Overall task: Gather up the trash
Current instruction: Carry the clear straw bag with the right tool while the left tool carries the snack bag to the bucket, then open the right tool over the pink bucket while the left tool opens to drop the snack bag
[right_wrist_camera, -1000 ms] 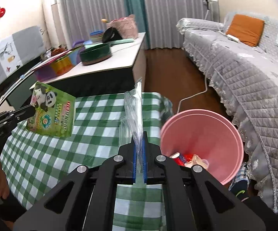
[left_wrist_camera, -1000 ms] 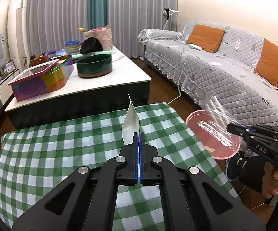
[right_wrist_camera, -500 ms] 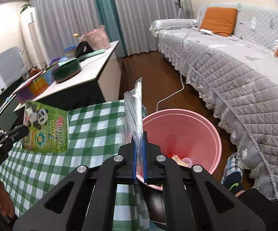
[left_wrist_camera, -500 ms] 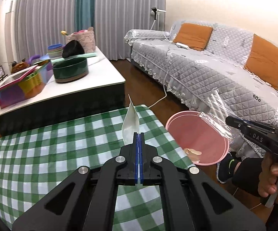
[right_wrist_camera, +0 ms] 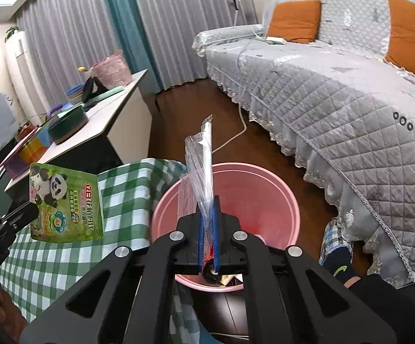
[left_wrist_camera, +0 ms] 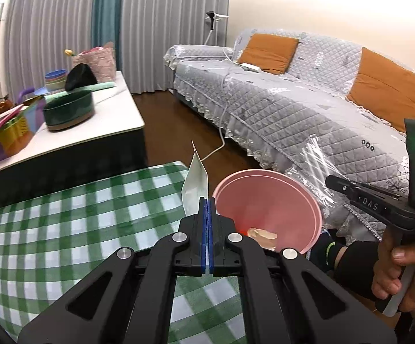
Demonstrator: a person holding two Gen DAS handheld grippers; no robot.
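Right gripper (right_wrist_camera: 208, 229) pinches a clear wrapper (right_wrist_camera: 200, 169) above the pink bin (right_wrist_camera: 282, 195); left gripper (left_wrist_camera: 207, 223) clamps a panda packet (right_wrist_camera: 65, 203) over the green-checked tablecloth (left_wrist_camera: 64, 218), beside a grey sofa (left_wrist_camera: 308, 109). Only the right view shows the packet's print; bin contents look indistinct.

Your right gripper (right_wrist_camera: 207, 212) pinches a clear, glossy, crinkled plastic wrapper (right_wrist_camera: 200, 169). The left gripper (left_wrist_camera: 206, 215) holds a glossy printed packet (right_wrist_camera: 65, 203), silvery on its back. The pink bin (right_wrist_camera: 276, 189) looks like smooth matt plastic. A woven checked cloth (left_wrist_camera: 64, 215) covers the bench; the floor (right_wrist_camera: 230, 126) is polished wood.
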